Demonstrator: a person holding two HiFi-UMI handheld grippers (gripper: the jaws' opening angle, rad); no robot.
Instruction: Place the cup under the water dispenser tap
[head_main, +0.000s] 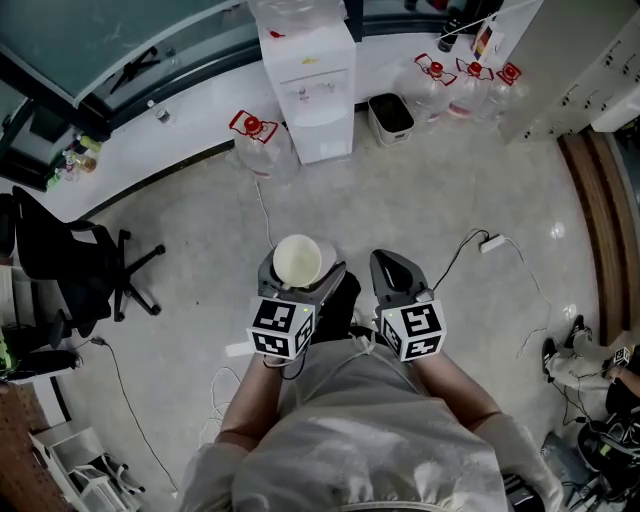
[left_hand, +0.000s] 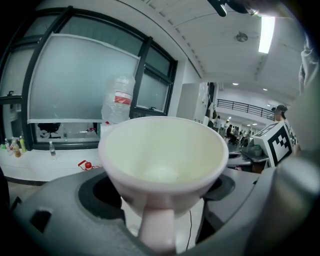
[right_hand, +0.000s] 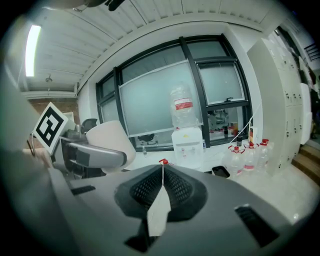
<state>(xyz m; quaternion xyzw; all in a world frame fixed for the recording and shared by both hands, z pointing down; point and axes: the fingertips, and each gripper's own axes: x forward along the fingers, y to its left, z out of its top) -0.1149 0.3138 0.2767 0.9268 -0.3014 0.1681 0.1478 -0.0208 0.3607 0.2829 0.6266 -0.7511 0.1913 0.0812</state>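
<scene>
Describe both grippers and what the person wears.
The left gripper and right gripper are grey moulded shells with dark jaw pads; each carries a white cube with black square markers. The person wears a light short-sleeved shirt.

Smooth matt cup (left_hand: 162, 160) — glossy stone-look floor (head_main: 400, 200).

One white cup (head_main: 297, 257) sits between the jaws of the left gripper (head_main: 302, 274). Far ahead of the jaws are one water dispenser (head_main: 313, 92), four floor water jugs (head_main: 252, 140) and one bin (head_main: 390, 117). Far left is one black chair (head_main: 70, 265).
</scene>
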